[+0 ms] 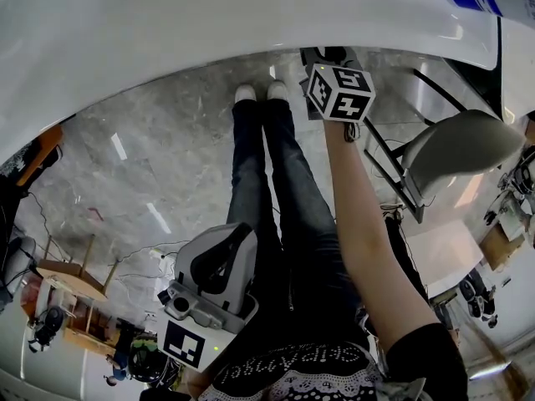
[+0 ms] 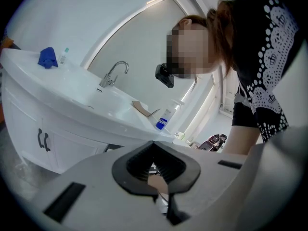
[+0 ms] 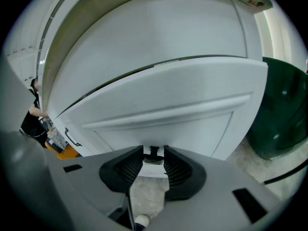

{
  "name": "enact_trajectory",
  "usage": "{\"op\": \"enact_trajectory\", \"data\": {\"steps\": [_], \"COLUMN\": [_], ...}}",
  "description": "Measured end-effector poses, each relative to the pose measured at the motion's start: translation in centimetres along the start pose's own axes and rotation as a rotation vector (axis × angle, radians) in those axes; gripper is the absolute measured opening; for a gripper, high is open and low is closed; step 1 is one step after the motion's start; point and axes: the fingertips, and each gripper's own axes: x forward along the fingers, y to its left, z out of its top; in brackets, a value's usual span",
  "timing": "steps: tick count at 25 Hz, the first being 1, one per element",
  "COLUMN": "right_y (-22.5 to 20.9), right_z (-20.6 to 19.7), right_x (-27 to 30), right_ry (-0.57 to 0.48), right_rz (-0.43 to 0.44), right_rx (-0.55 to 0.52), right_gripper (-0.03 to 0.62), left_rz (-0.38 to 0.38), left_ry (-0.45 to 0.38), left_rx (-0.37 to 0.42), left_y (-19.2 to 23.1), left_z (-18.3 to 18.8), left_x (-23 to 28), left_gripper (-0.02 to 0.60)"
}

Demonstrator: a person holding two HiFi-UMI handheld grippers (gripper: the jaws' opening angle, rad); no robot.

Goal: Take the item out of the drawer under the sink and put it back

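Note:
The white drawer front (image 3: 159,112) under the sink counter (image 1: 209,23) stands slightly out, with a dark gap along its top edge. My right gripper (image 3: 154,159) is shut on the small black drawer handle (image 3: 154,152), one jaw on each side of it. From the head view only its marker cube (image 1: 338,90) and the outstretched arm show; the jaws are hidden under the counter edge. My left gripper (image 1: 213,278) hangs low at the person's left side, away from the vanity, its jaws shut and empty. No item from the drawer is visible.
A dark green bin (image 3: 281,109) stands right of the drawer. A grey chair (image 1: 460,144) sits to the right of the person's legs. The left gripper view shows a faucet (image 2: 113,73), a blue cloth (image 2: 47,57), a pump bottle (image 2: 163,119) and cabinet door handles (image 2: 43,140).

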Motion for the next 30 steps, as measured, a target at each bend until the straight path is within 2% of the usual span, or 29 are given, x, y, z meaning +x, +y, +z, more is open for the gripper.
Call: {"op": "enact_trajectory", "data": {"steps": [16,30], "right_y": [-0.1,0.2], "right_z": [-1.0,-0.5], "right_x": [0.2,0.6], "right_ry": [0.046,0.036], "right_rz": [0.019,0.016], "right_rx": [-0.003,0.021], "right_gripper": [0.147,0.147], "left_rz": [-0.009,-0.011], "left_ry": [0.0,0.005], "left_rx": [-0.01,-0.02], "left_y": [-0.2,0.3], "left_z": [0.1,-0.1], "left_x": [-0.2,-0.4], "left_gripper": [0.005,0.005]}}
